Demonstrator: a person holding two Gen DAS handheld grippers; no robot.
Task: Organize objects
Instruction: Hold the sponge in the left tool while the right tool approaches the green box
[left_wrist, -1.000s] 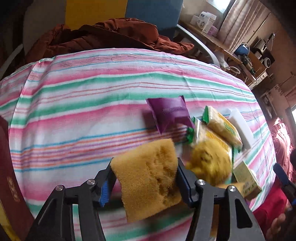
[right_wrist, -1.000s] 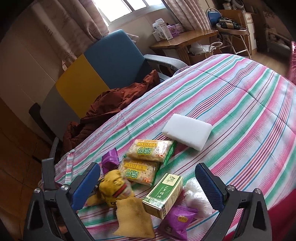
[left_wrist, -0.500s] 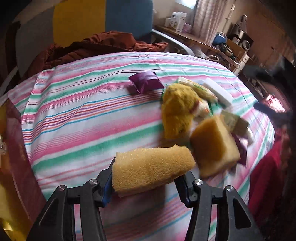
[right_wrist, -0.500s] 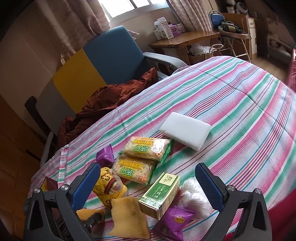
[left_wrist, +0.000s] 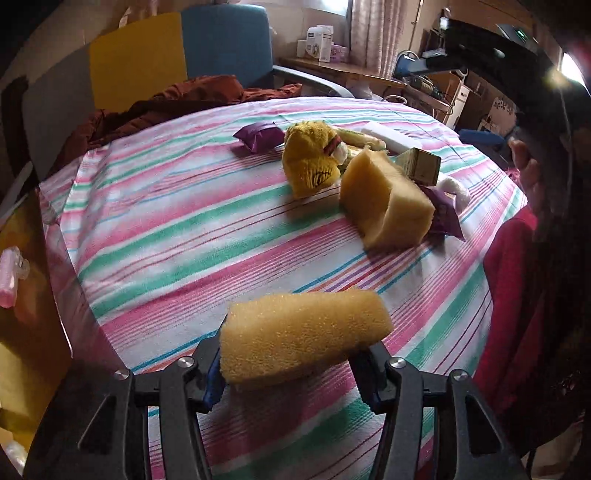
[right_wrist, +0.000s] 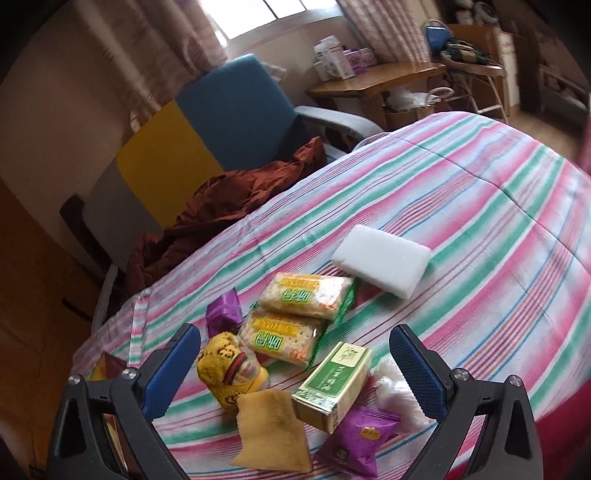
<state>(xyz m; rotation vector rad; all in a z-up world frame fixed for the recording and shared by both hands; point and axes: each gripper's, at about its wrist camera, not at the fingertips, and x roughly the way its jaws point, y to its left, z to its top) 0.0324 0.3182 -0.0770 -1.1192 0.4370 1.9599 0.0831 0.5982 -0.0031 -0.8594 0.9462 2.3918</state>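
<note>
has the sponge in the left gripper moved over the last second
Yes. The held sponge has been carried off the pile: it was right by the purple packet and yellow plush toy, which now sit far up the striped bedspread.

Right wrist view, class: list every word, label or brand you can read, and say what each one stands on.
"WEIDAN": on the nearer cracker packet, printed upside down.
Farther cracker packet: yellow band lettering too blurred to read for sure.
Green box: characters too small to read.
Purple sachet: yellow badge unreadable.
Boxes on the wooden desk: print too small.

Left gripper jaws clamped; right gripper jaws spread wide.
</note>
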